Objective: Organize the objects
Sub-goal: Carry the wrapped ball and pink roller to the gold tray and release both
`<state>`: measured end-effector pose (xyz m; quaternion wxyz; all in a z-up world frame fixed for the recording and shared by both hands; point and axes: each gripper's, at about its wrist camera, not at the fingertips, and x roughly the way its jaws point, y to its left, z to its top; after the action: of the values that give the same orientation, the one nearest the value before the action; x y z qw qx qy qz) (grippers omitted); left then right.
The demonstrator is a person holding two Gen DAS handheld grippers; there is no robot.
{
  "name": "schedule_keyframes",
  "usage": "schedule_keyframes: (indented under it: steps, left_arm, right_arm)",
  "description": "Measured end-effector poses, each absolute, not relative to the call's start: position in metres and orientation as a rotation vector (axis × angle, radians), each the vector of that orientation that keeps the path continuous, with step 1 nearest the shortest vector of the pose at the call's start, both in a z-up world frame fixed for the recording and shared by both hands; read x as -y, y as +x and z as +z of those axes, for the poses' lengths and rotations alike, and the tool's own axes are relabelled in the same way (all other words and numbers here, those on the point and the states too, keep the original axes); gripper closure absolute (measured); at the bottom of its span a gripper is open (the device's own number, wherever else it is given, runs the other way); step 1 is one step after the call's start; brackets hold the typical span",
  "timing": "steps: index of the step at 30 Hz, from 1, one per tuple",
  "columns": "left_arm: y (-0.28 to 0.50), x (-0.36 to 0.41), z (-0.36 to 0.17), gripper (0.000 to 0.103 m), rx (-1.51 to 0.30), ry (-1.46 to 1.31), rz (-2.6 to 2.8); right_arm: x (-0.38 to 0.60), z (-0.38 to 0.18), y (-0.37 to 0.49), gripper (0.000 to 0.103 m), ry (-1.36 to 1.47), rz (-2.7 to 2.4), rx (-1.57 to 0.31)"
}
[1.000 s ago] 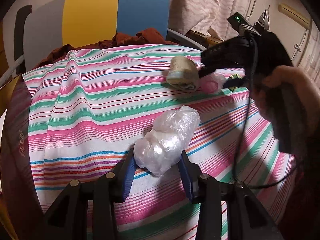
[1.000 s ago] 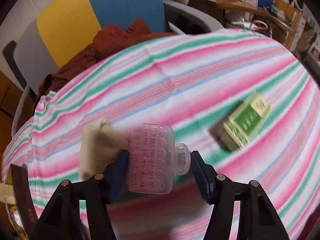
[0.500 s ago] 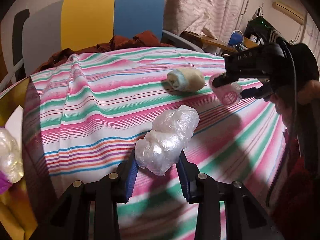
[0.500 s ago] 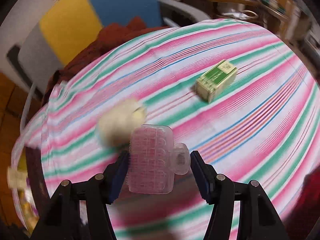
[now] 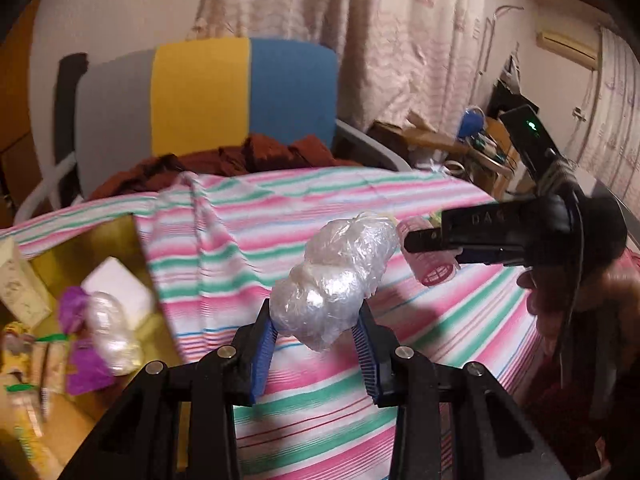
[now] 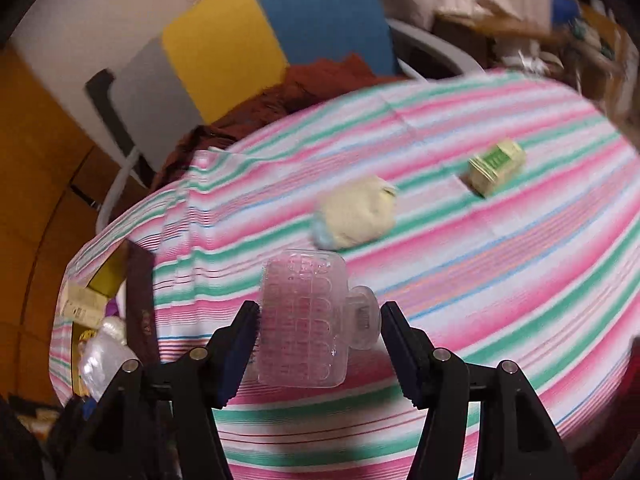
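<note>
Striped cloth (image 5: pixel 280 216) over a table, chair (image 5: pixel 208 96) behind, yellow-lined box (image 5: pixel 60 272) off the left edge with stuff already in it.

Left gripper (image 5: pixel 316 336) is clamped on a crumpled plastic bag bundle (image 5: pixel 336 280), held above the cloth. Bundle looks light and squashy; grip is at its lower end, so the top may flop. A mid-body pinch would hold better.

Right gripper (image 6: pixel 320 332) is holding a pink hair roller (image 6: pixel 304 316): left pad touching it, right pad's contact with the clip side not clear in the wrist view. Roller looks stiff, hollow and light, fine across the barrel.

On the cloth, well apart from both: cream cloth roll (image 6: pixel 354 216) and a small green box (image 6: pixel 496 166), near each other.

Hard to read: right view is motion-blurred, print on the small green box unreadable, contents of the yellow-lined box are a blur (purple wrap, white block, another plastic lump), its far walls cut off.
</note>
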<state>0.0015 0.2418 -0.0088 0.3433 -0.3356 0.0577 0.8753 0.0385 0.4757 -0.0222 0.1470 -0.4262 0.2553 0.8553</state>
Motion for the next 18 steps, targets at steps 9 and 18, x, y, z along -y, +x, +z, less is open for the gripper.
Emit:
schedule_keyframes:
  steps: [9,18]
  left_arm:
    - [-0.014,-0.176,0.010,0.066,-0.135,-0.880,2.484]
    - [-0.026,-0.109,0.008,0.065,-0.114,-0.942,2.676]
  right_arm:
    - [-0.389,0.000,0.011,0.041,-1.180,2.677,-0.563]
    - [-0.305,-0.001,-0.003,0.040,-1.195,2.867,-0.436]
